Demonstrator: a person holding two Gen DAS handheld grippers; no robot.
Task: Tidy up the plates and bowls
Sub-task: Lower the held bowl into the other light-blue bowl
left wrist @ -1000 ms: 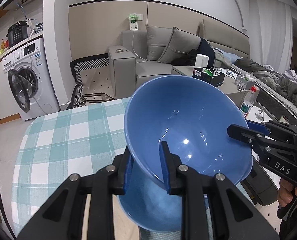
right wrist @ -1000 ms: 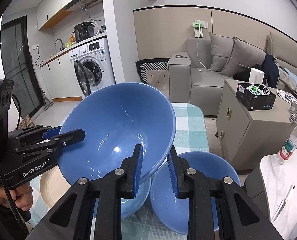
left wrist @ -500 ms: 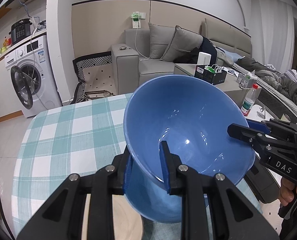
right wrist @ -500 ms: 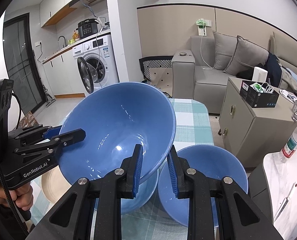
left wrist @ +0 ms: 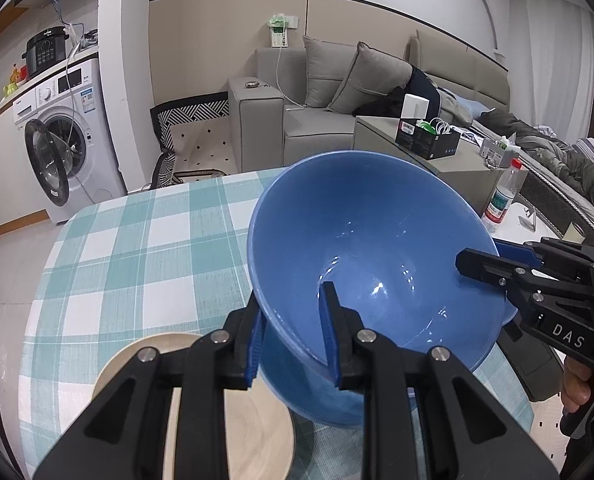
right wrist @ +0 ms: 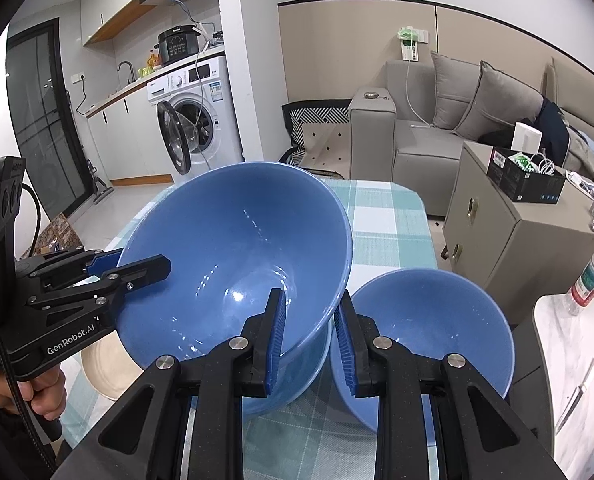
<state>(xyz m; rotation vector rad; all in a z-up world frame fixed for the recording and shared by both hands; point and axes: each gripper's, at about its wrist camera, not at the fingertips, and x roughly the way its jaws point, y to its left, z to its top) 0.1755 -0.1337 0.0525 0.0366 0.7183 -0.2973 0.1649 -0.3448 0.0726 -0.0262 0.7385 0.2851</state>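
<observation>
I count three blue bowls: a tilted bowl, a second bowl right under it, and a third bowl just beside them. There is one pale plate and one checked table. Two tools are in play, the left tool and the right tool. Farther off I make out one washing machine, one pressure cooker, one plastic bottle, and two grey cushions, a rear cushion and a front cushion.
</observation>
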